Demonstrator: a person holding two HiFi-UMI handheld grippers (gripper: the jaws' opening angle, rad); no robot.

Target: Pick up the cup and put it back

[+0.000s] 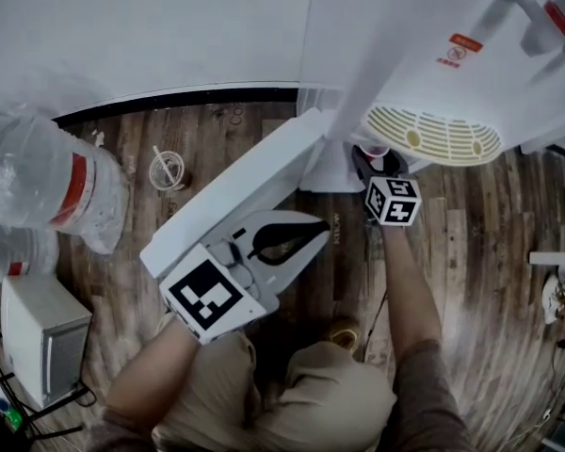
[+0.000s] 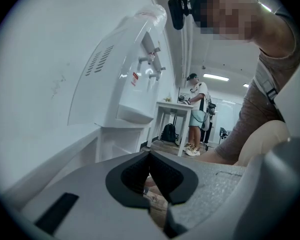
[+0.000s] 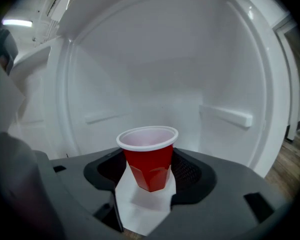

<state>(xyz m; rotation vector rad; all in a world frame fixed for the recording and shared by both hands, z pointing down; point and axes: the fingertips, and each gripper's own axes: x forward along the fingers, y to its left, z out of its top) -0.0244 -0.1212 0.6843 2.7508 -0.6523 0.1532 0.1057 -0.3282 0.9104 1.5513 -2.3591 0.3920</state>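
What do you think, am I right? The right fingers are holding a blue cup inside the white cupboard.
No, the cup is red, not blue. The right gripper view shows it: the fingers of the right gripper hold the red cup inside the white cupboard.

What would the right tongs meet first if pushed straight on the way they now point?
Probably the white plastic back wall of the dispenser's compartment; the right tongs grip the red plastic cup between them. Depth is unclear.
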